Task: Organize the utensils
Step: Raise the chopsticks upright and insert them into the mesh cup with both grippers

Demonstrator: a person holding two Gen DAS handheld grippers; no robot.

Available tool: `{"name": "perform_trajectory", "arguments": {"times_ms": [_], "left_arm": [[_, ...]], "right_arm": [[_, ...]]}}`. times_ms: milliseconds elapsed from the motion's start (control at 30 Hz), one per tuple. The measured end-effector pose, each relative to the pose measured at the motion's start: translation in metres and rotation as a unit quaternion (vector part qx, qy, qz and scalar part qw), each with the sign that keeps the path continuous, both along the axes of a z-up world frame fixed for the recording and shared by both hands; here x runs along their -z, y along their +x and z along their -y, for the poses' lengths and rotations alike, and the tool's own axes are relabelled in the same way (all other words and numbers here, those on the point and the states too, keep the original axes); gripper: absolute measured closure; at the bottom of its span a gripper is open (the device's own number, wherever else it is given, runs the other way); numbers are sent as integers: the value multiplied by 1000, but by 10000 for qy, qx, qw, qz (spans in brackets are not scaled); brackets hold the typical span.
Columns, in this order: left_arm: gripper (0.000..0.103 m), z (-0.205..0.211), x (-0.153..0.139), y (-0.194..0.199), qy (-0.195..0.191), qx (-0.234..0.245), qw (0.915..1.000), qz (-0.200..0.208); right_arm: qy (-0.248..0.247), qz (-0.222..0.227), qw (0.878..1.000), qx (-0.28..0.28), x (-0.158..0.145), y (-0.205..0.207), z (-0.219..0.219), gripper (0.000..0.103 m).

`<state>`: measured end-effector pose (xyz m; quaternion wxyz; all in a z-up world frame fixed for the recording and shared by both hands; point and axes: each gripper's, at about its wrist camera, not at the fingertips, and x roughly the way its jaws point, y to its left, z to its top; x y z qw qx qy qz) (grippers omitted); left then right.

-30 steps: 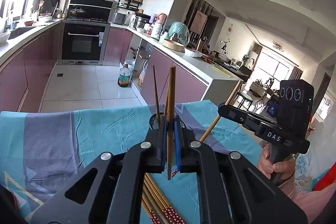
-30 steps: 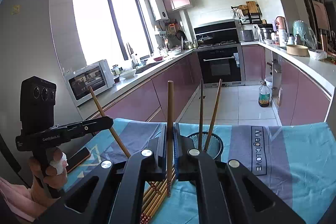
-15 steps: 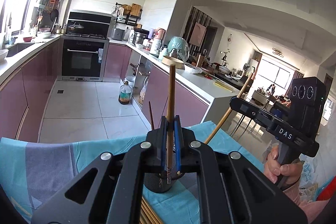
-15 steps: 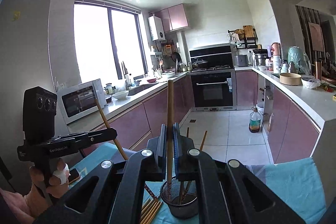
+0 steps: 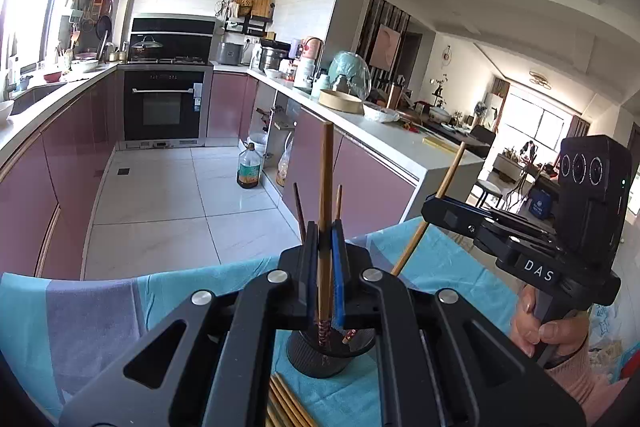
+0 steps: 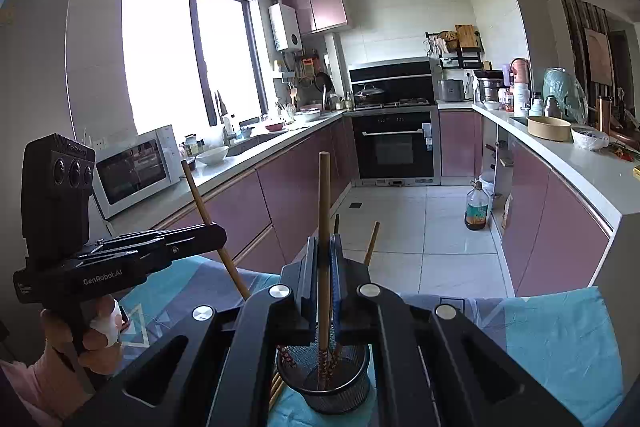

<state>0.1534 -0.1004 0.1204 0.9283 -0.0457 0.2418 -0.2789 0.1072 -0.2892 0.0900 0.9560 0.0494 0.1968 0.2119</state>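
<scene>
Above the black mesh holder (image 6: 324,383), left gripper (image 5: 325,259) clamped on an upright chopstick (image 5: 326,195); right gripper (image 6: 323,267) likewise pinching a second chopstick (image 6: 324,203), tips inside.

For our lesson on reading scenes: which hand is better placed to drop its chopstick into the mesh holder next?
Probably the right. The right gripper holds its chopstick upright, tip already inside the mesh holder; the left gripper holds its own aslant, off to the side.

Bright window (image 6: 188,59), mauve cabinets (image 6: 296,187), pale, seemingly tiled floor (image 5: 160,203).
</scene>
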Motion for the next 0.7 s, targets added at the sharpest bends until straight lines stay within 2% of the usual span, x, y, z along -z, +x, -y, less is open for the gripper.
{"name": "perform_trajectory", "arguments": {"times_ms": [267, 700], "left_arm": [[96, 12, 26, 20, 420, 185, 9984, -345], [96, 11, 44, 38, 626, 349, 9954, -639]], "right_arm": [[-137, -407, 9991, -63, 22, 10, -7, 98], [-286, -824, 9961, -92, 32, 18, -10, 98]]}}
